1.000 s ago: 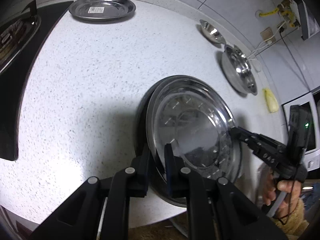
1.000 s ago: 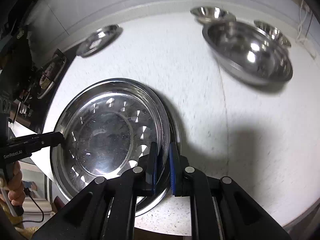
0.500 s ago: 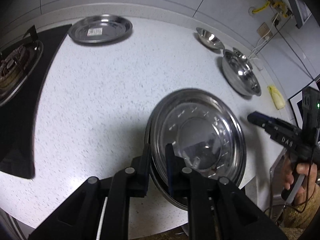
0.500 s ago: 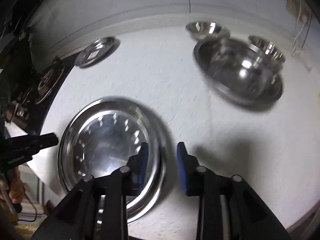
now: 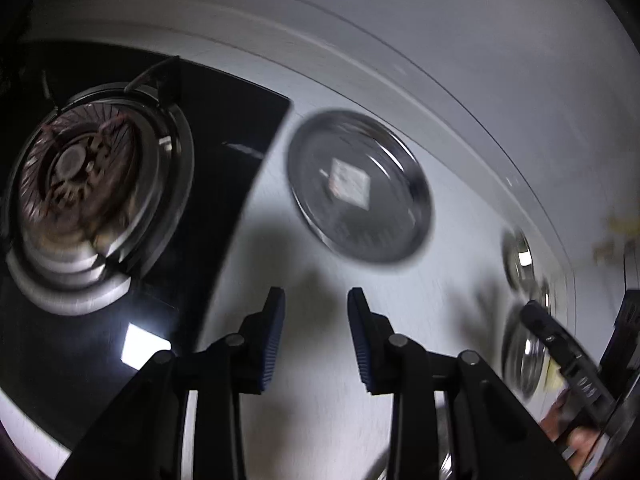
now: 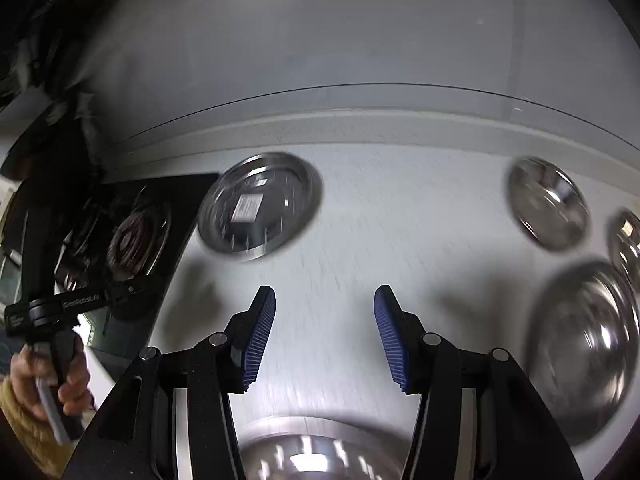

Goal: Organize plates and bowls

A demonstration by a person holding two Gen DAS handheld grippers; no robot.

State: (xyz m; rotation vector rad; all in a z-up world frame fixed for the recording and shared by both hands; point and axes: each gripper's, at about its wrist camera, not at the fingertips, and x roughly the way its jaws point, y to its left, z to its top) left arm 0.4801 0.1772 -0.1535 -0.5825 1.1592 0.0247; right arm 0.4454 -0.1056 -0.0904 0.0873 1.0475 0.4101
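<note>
Both sets of ribbed blue pads have just been spreading and hold nothing — left gripper (image 5: pixel 316 332), right gripper (image 6: pixel 324 332). Nearest, the dimpled steel plate (image 6: pixel 316 454) lies released on the speckled white counter (image 6: pixel 360 240); farther off, a labelled round tray (image 6: pixel 260 204) beside the black stove (image 5: pixel 100 184).

White lettering runs along the side of the left gripper (image 6: pixel 68 304), too blurred to read with certainty. A white label sits in the middle of a steel plate (image 6: pixel 260 206) on the worktop; its print is illegible. Blurred white characters also mark the right gripper (image 5: pixel 576 376).
</note>
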